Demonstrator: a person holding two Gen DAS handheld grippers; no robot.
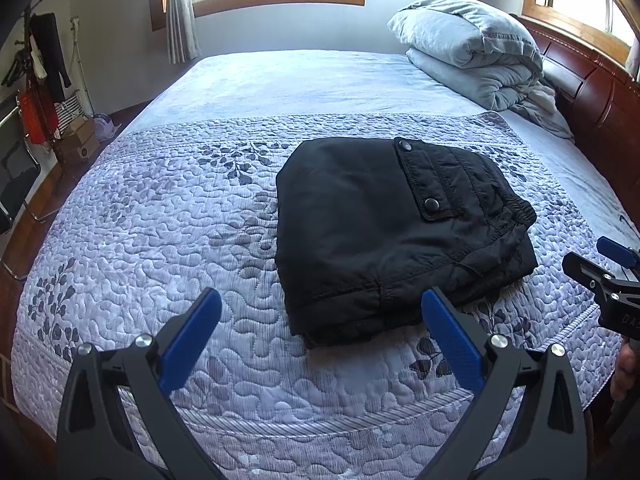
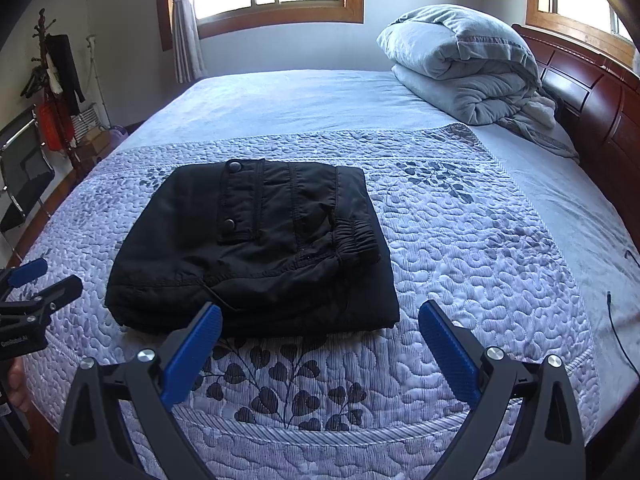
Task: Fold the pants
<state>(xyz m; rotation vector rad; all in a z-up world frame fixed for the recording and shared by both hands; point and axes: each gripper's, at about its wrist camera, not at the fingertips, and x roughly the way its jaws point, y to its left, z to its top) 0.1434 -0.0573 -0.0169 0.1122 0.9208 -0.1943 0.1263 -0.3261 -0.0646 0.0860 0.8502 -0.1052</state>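
Note:
Black pants [image 1: 384, 232] lie folded into a compact bundle on the quilted bedspread [image 1: 160, 240], pocket flap with snaps and elastic waistband on top. They also show in the right wrist view [image 2: 256, 248]. My left gripper [image 1: 322, 304] is open and empty, held above the bed just in front of the bundle's near edge. My right gripper [image 2: 320, 316] is open and empty, also just in front of the bundle. The right gripper shows at the right edge of the left wrist view [image 1: 600, 264]; the left gripper shows at the left edge of the right wrist view [image 2: 36, 284].
A folded grey duvet [image 1: 468, 48] sits at the head of the bed by the wooden headboard [image 1: 592, 92]. A coat rack [image 1: 40, 64], boxes and a chair stand left of the bed. A thin black cable [image 2: 616, 328] lies on the bed's right side.

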